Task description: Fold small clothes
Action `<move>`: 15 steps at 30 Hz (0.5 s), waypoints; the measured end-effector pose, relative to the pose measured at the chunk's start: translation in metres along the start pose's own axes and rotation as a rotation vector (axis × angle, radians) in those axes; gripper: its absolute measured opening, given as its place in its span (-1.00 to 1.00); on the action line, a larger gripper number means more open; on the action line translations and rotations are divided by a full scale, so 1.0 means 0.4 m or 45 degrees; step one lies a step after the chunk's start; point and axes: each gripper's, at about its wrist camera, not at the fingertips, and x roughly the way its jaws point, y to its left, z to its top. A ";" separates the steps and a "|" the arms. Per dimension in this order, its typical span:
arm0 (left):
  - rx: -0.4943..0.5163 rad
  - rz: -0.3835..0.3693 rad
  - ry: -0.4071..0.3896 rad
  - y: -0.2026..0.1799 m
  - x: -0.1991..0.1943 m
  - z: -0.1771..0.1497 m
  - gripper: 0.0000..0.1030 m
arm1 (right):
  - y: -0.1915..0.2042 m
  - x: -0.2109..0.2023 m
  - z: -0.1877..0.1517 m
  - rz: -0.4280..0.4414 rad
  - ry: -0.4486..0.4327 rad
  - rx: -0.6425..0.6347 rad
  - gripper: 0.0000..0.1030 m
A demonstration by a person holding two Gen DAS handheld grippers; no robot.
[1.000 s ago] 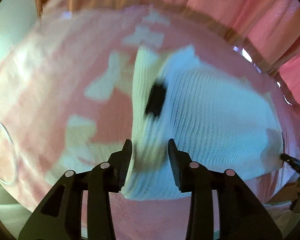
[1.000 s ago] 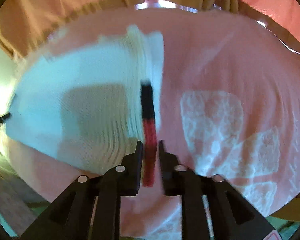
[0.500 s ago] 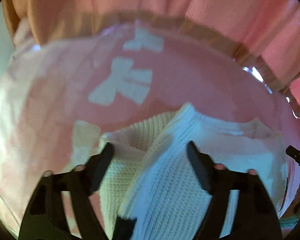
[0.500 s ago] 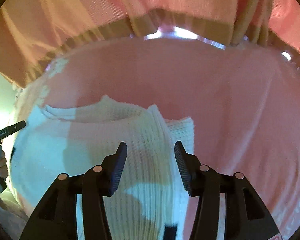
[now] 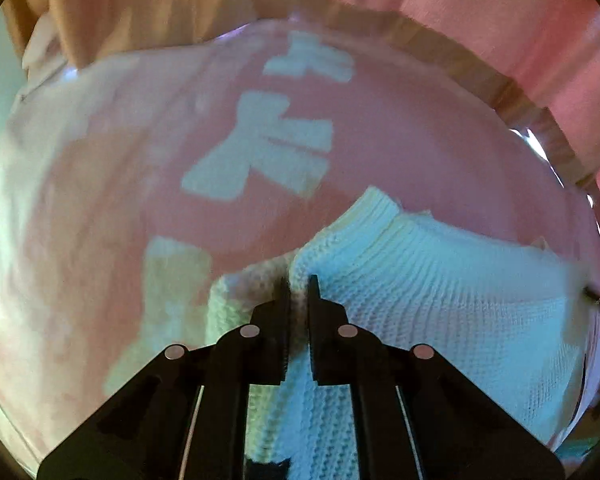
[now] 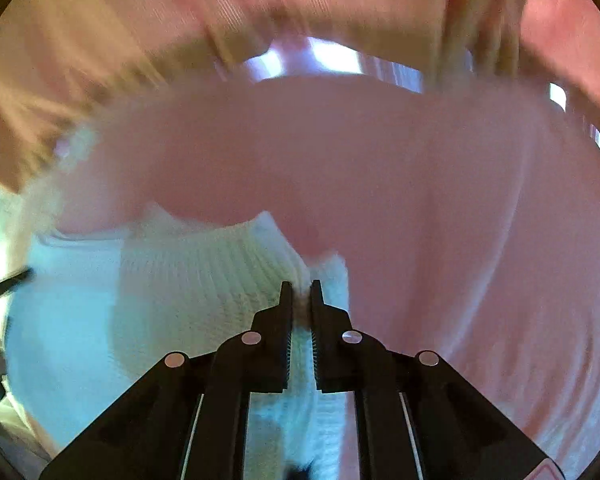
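A small white knitted garment lies on a pink cloth. My left gripper is shut on a raised fold of the knit at its left side. The same white garment shows in the right wrist view, blurred. My right gripper is shut on its right edge, with knit pinched between the jaws. A black patch of the garment shows under the left gripper.
The pink cloth with pale bow shapes covers the table. Pink curtains hang behind it, and they also show in the right wrist view. The other gripper's tip shows at the left edge.
Both grippers were open over the garment half a second ago. Both have now closed on its knit edges. A second ago they held the garment lifted.
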 end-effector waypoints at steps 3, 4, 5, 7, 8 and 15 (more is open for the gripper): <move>0.092 0.024 -0.063 -0.036 -0.032 -0.005 -0.87 | 0.026 -0.055 0.004 0.019 -0.111 -0.045 -0.85; 0.094 0.033 -0.061 -0.039 -0.031 -0.006 -0.87 | 0.028 -0.068 0.006 0.032 -0.142 -0.052 -0.84; 0.090 0.042 -0.045 -0.041 -0.024 -0.008 -0.86 | 0.027 -0.071 0.006 0.027 -0.149 -0.057 -0.81; 0.090 0.063 -0.038 -0.045 -0.020 -0.011 -0.81 | 0.009 -0.057 0.001 -0.016 -0.100 -0.025 -0.80; 0.099 0.070 -0.052 -0.052 -0.036 -0.014 -0.80 | 0.002 -0.065 -0.002 -0.036 -0.112 0.003 -0.77; 0.096 -0.090 -0.255 -0.094 -0.209 -0.094 0.31 | 0.062 -0.216 -0.087 0.222 -0.209 -0.085 -0.78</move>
